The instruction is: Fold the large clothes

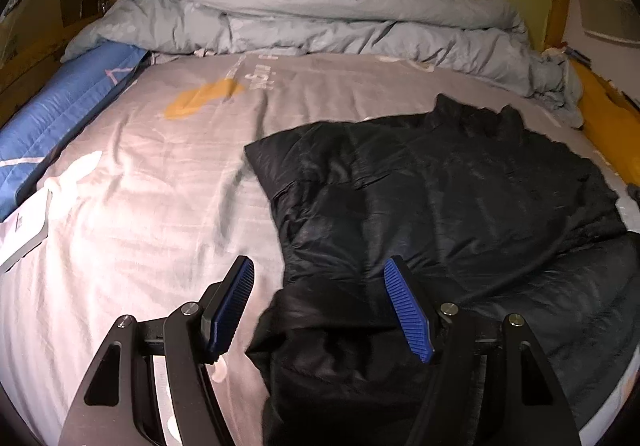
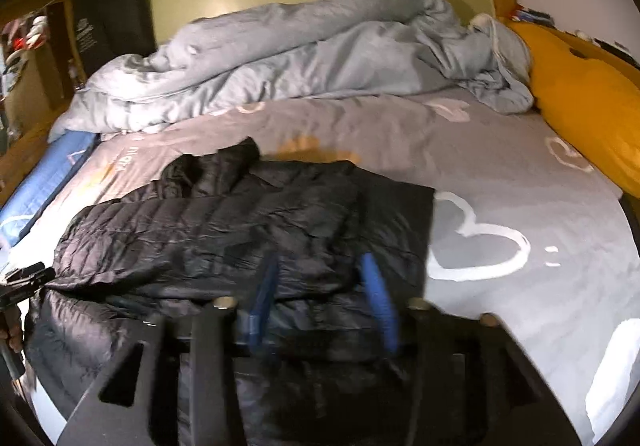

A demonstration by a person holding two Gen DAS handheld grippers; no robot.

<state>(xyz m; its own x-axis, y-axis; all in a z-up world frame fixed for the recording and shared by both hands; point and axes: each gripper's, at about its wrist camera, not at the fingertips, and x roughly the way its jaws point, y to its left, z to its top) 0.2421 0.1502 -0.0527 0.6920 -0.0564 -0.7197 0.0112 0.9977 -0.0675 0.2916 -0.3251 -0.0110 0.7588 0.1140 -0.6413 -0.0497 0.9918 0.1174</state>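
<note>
Black puffer jacket [image 1: 440, 197] sprawls centre-right on the grey bedsheet [image 1: 140, 205], left gripper [image 1: 320, 306] and right gripper [image 2: 324, 298] both spread wide and empty above its near hem, so next comes pinching that edge.

Dim warm light, fisheye-dark corners, right wrist view motion-blurred, left sharper

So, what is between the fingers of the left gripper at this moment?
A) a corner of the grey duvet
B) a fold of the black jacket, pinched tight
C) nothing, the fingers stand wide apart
C: the left gripper is open above the black jacket, and its blue pads clamp nothing.
</note>
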